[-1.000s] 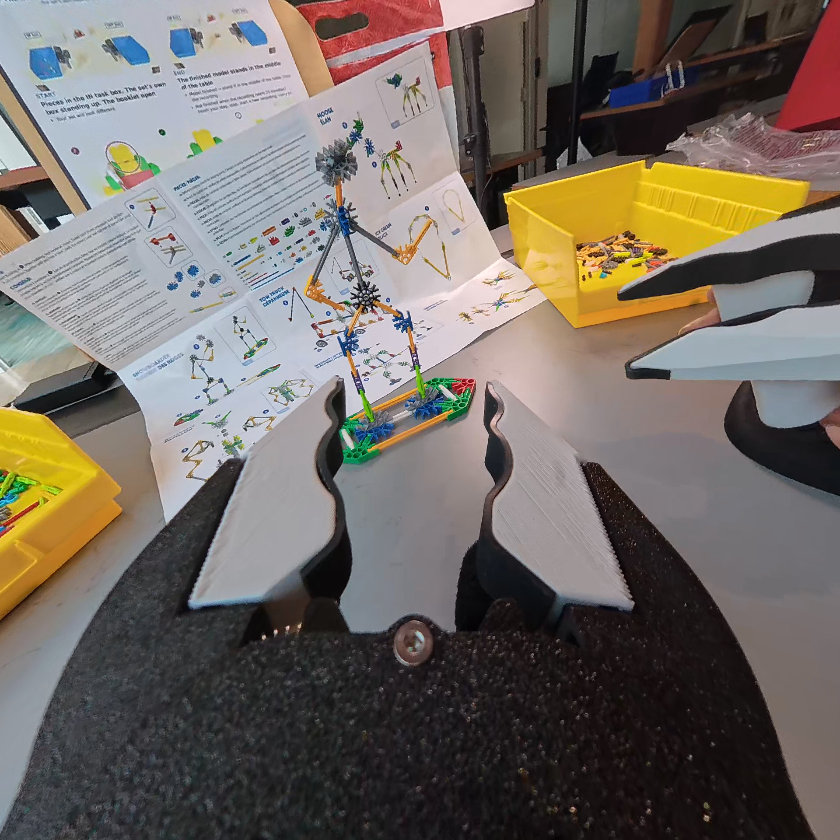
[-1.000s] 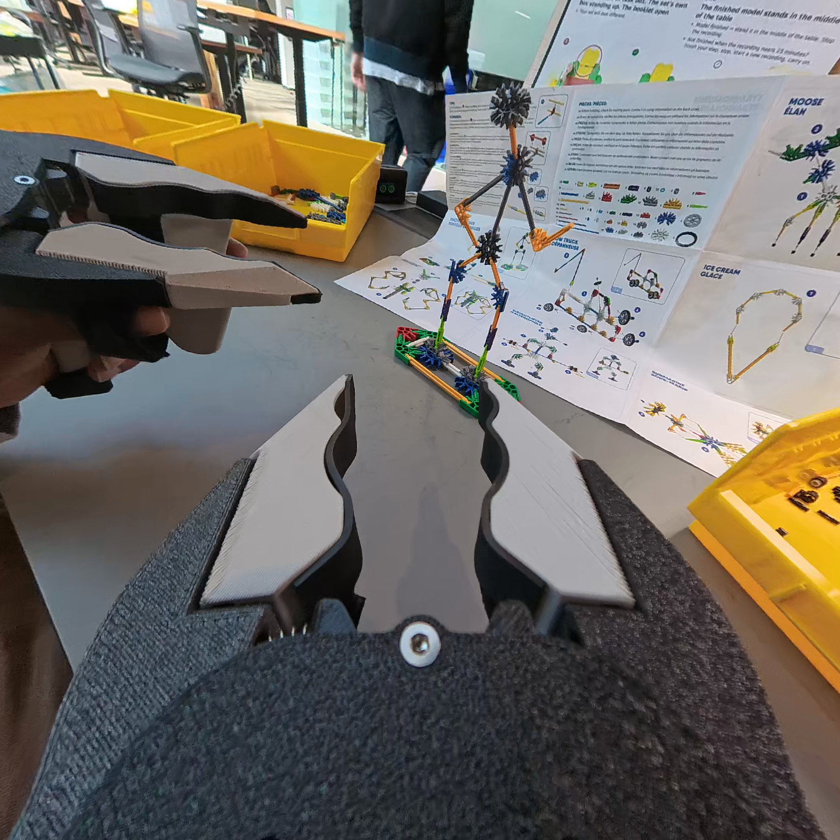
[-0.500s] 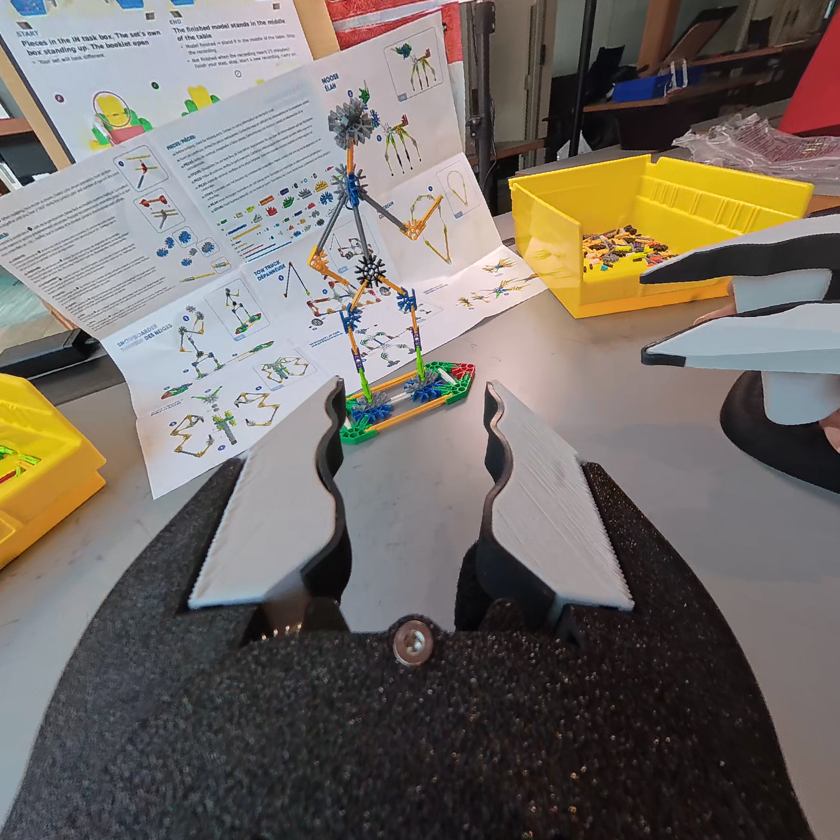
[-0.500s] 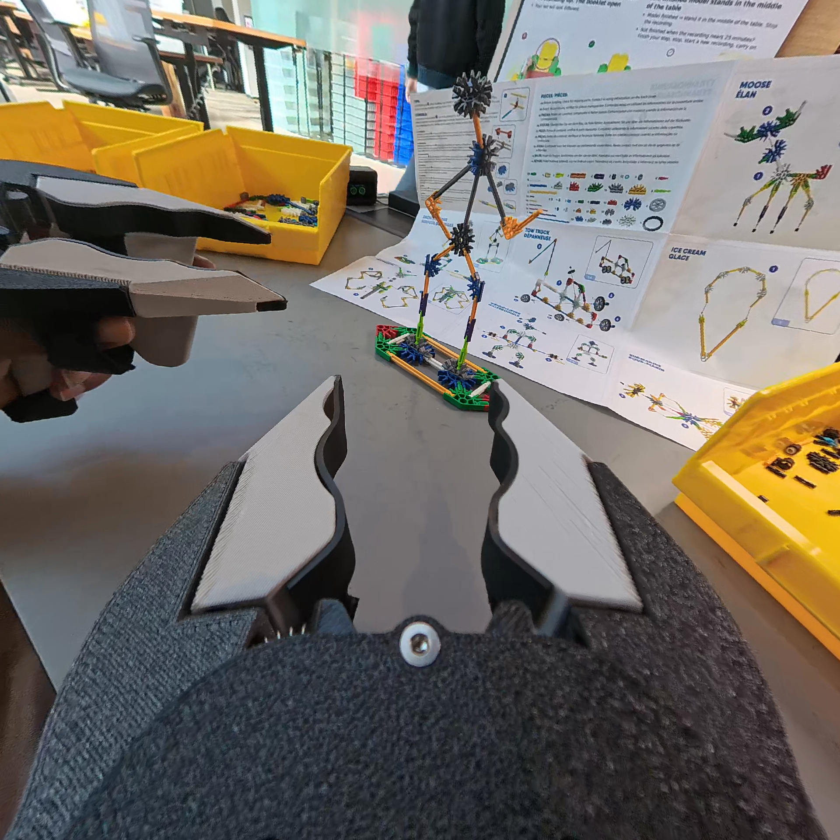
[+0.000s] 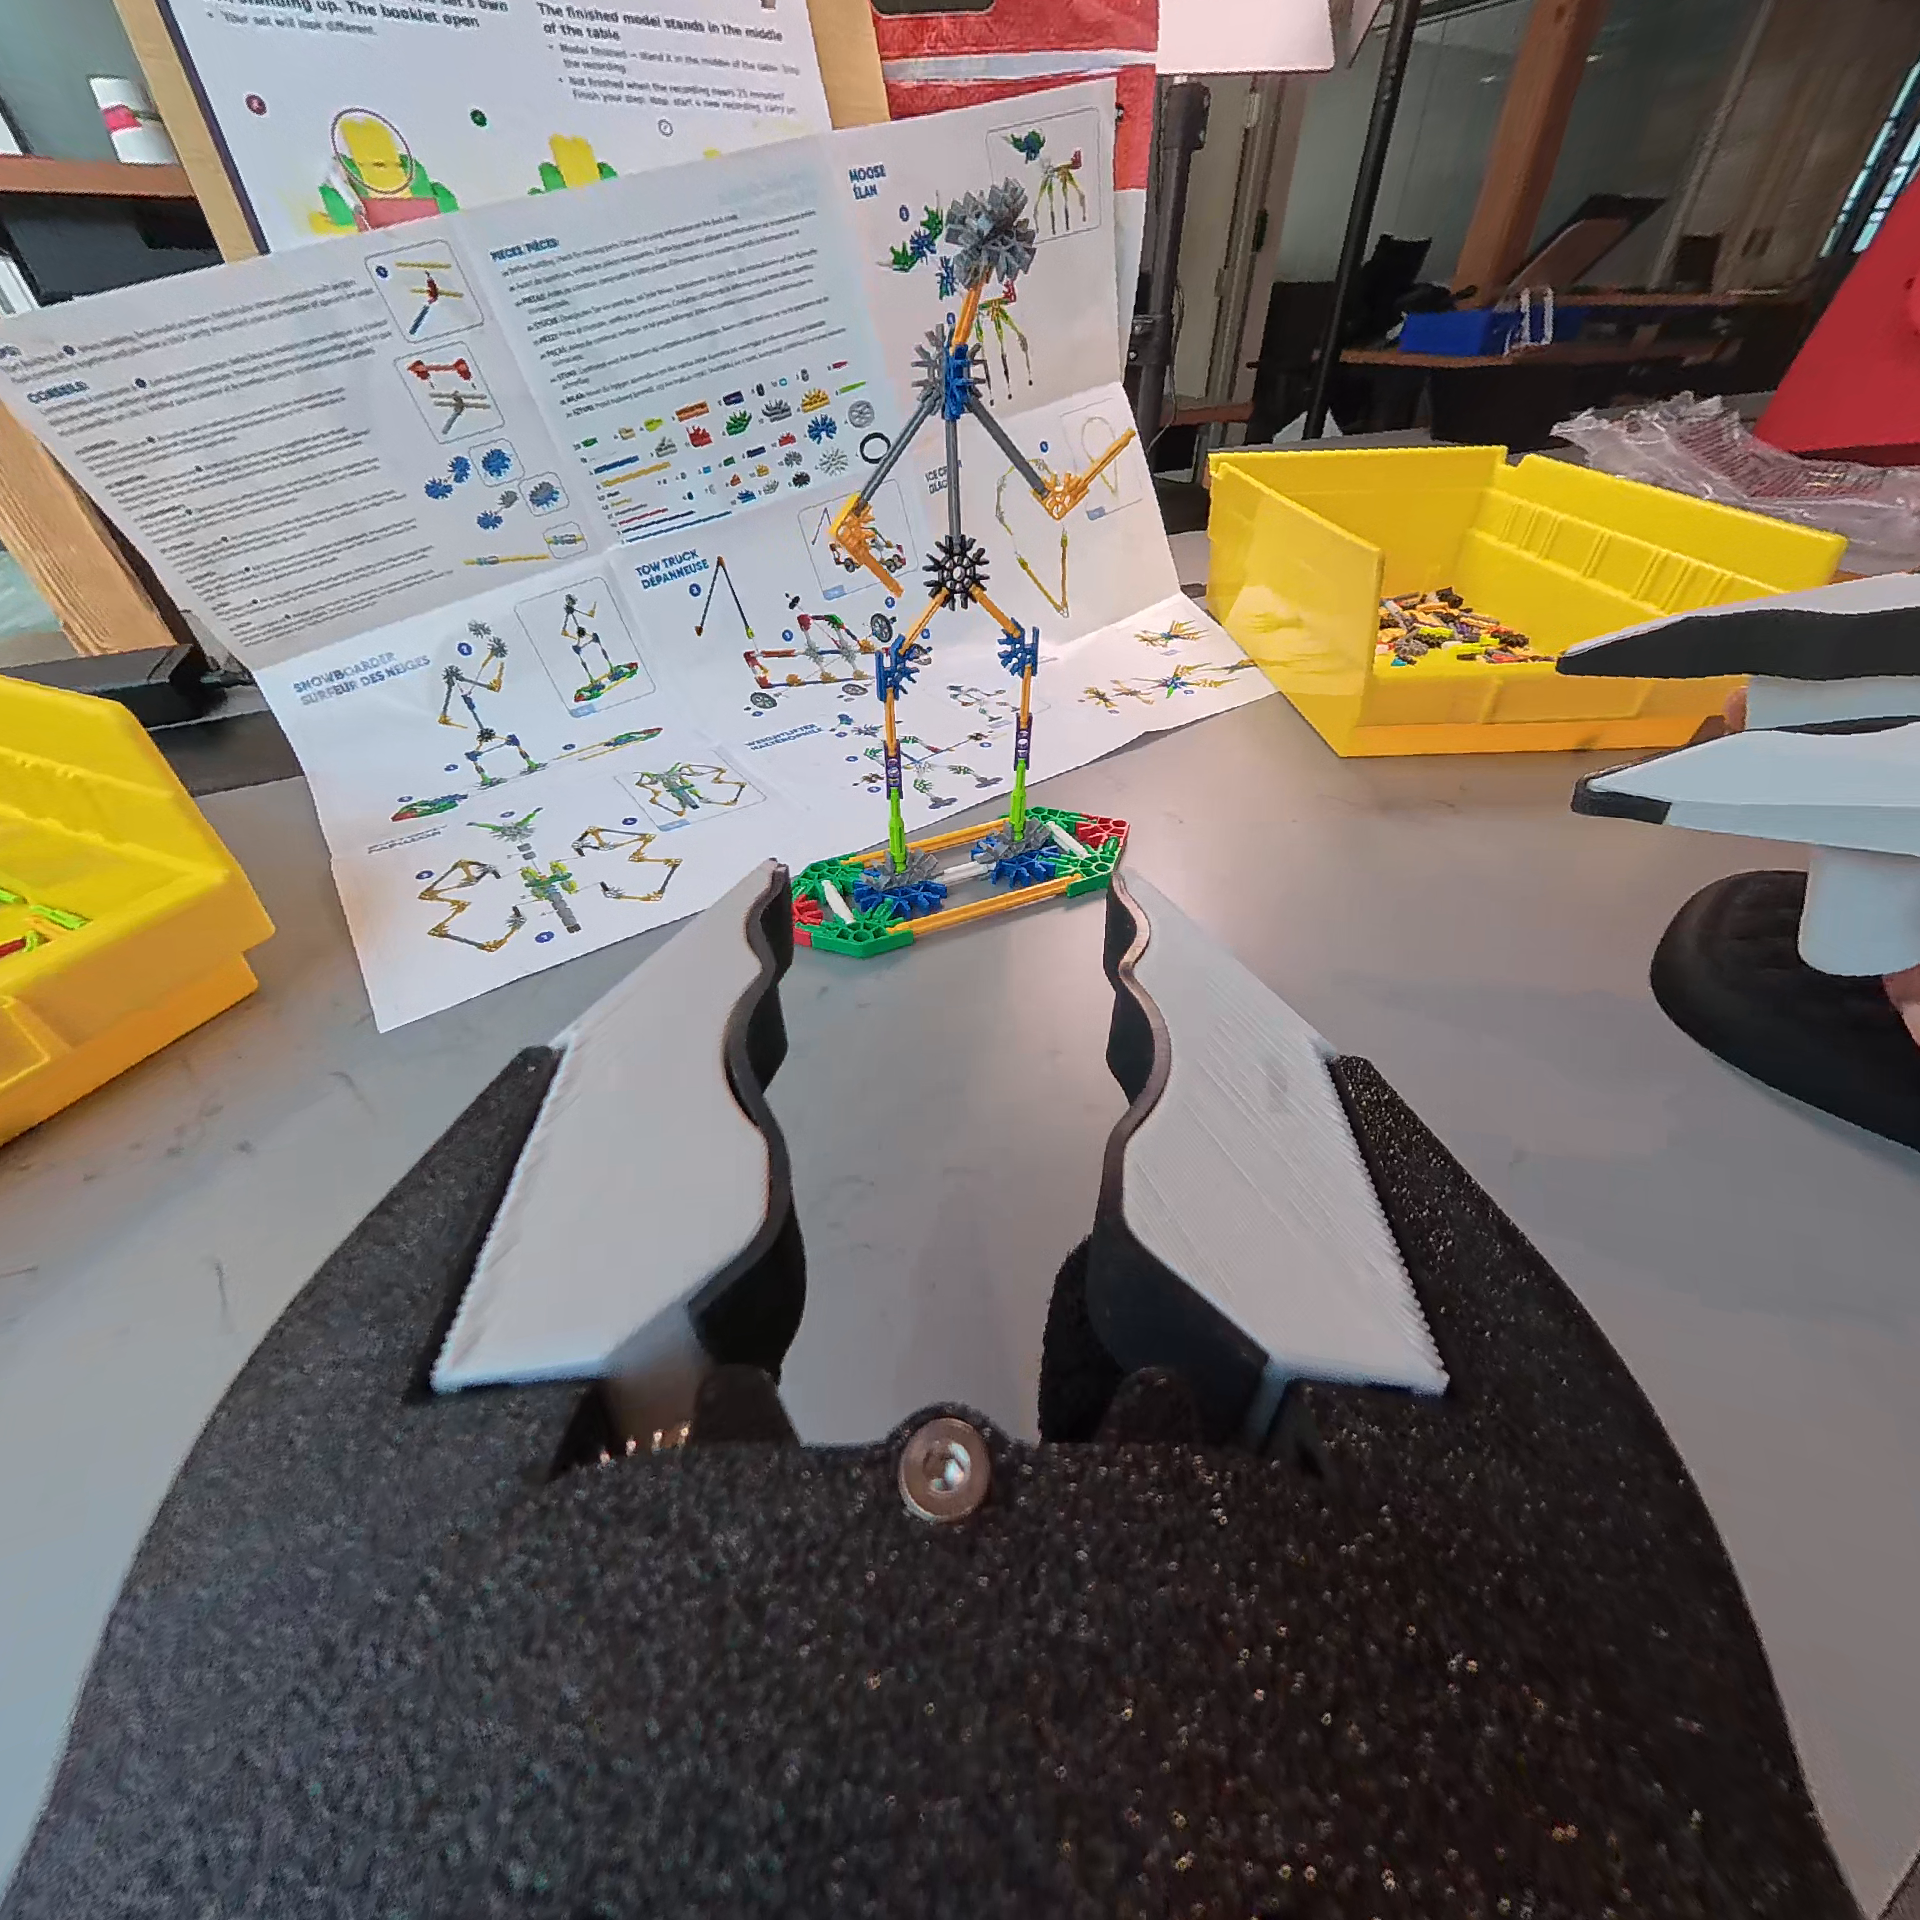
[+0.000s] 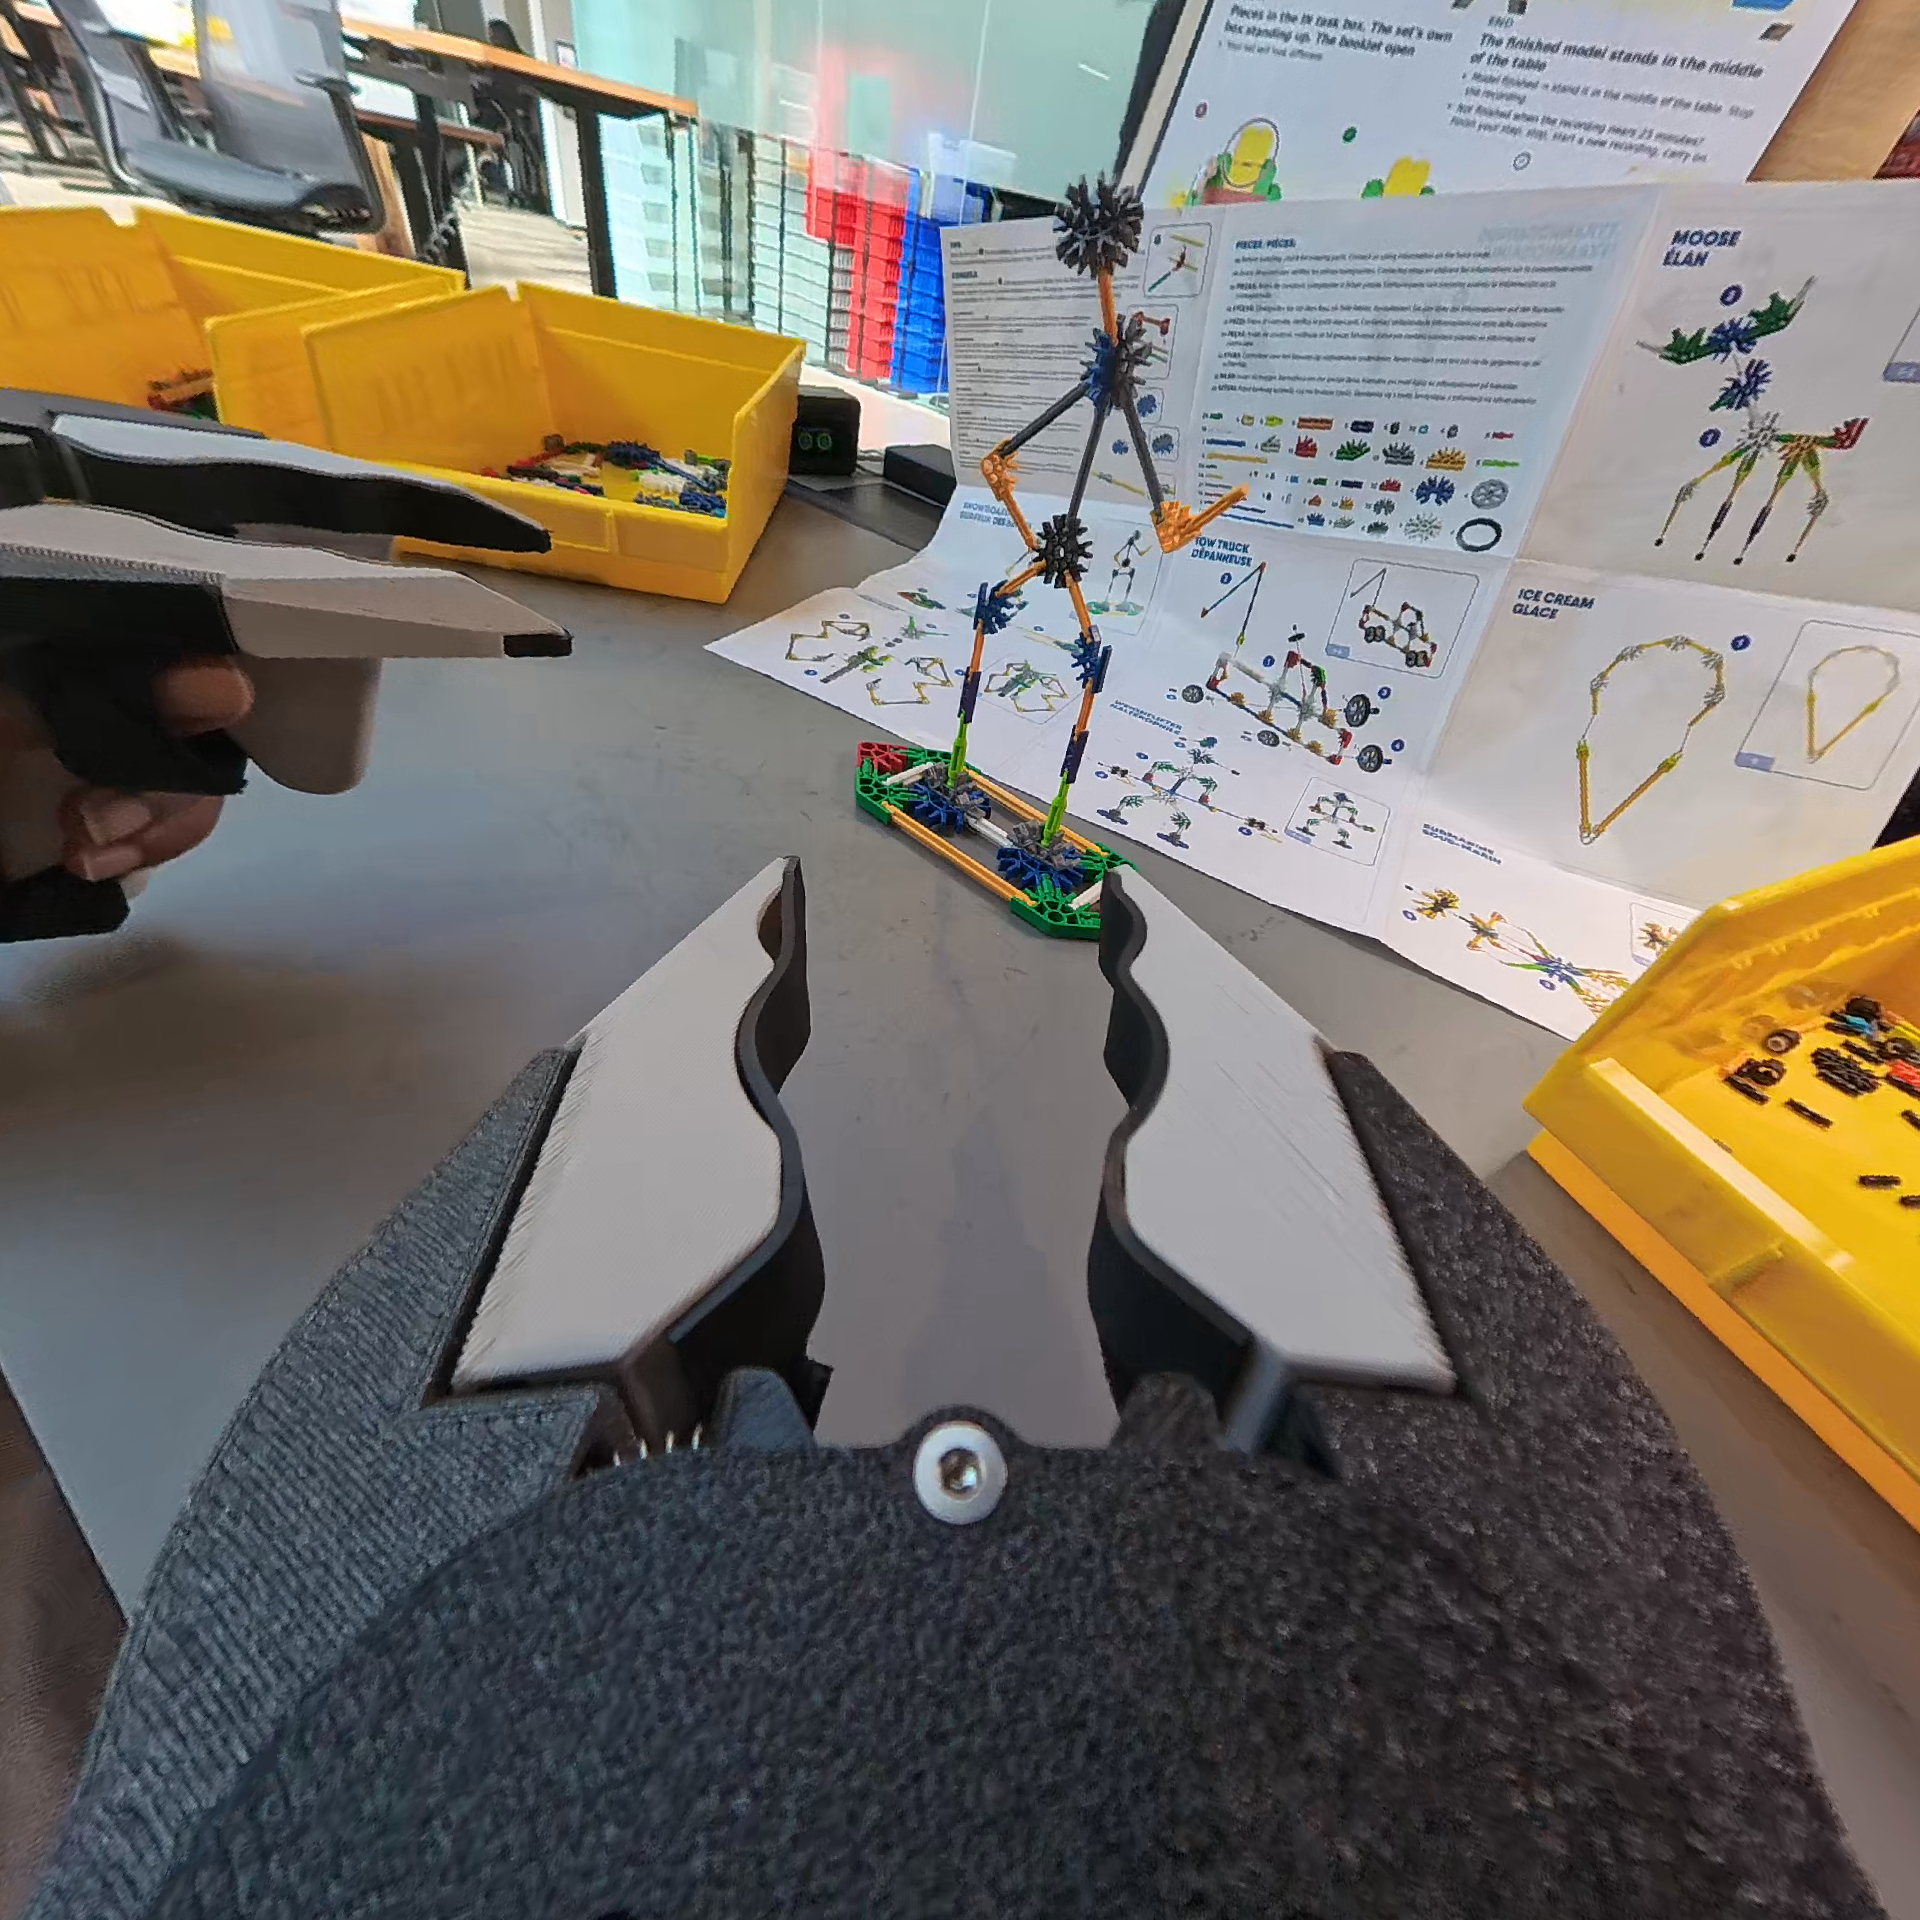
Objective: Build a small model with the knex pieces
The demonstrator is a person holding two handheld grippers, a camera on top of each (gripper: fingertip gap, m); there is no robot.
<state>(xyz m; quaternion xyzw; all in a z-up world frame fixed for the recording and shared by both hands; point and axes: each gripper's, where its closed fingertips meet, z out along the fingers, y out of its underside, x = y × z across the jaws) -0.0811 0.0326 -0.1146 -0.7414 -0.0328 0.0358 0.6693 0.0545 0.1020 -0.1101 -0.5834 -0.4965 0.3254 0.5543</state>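
A rod-and-connector figure (image 5: 956,566) stands upright on a green, orange and red base (image 5: 883,925) on the grey table (image 5: 1403,987). My left gripper (image 5: 945,883) is open and empty, low over the table, with its fingertips just short of the base. My right gripper (image 6: 951,878) is also open and empty, pointing at the figure (image 6: 1065,551) and its base (image 6: 977,821) from the other side. Each gripper shows in the other's view, the right one (image 5: 1714,727) and the left one (image 6: 416,571), both held apart from the figure.
A folded-out instruction booklet (image 5: 623,468) stands behind the figure; it also shows in the right wrist view (image 6: 1455,468). Yellow bins with loose pieces stand at the right (image 5: 1507,582) and the left (image 5: 83,883); they also show in the right wrist view (image 6: 561,416) (image 6: 1766,1143).
The left gripper has levelled and swung so the figure now sits centred between its fingers. The right gripper has shifted slightly. Both stay open.
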